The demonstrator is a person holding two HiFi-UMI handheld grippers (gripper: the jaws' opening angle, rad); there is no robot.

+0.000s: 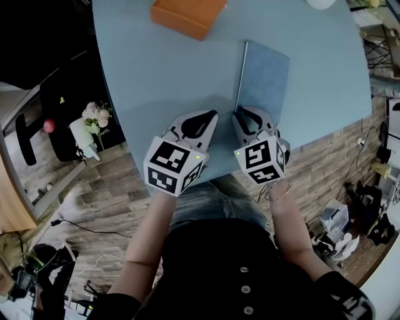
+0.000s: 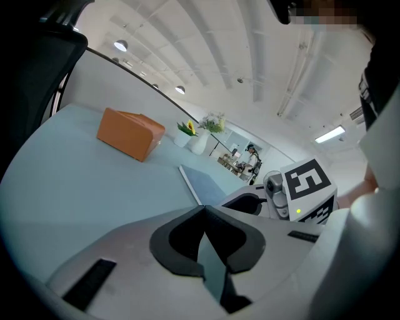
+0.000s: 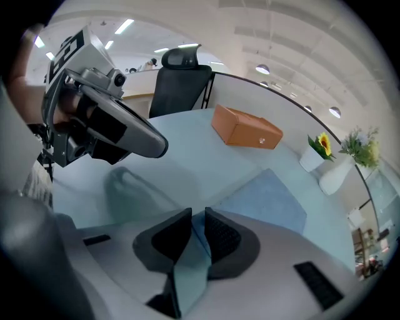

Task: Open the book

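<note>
A closed blue book (image 1: 265, 75) lies flat on the light blue table (image 1: 156, 75), its spine on the left. My right gripper (image 1: 240, 112) hovers at the book's near left corner, jaws a narrow gap apart with nothing clearly between them. In the right gripper view its tips (image 3: 198, 214) point along the book (image 3: 269, 203). My left gripper (image 1: 212, 114) sits just left of it over bare table, shut and empty. From the left gripper view (image 2: 202, 210) the book (image 2: 206, 184) lies ahead to the right.
An orange box (image 1: 187, 14) stands at the table's far side, beyond the book. A white vase with flowers (image 3: 337, 172) and a small sunflower pot (image 3: 312, 156) stand further off. A black office chair (image 3: 181, 81) is behind the table. The table's near edge is under my wrists.
</note>
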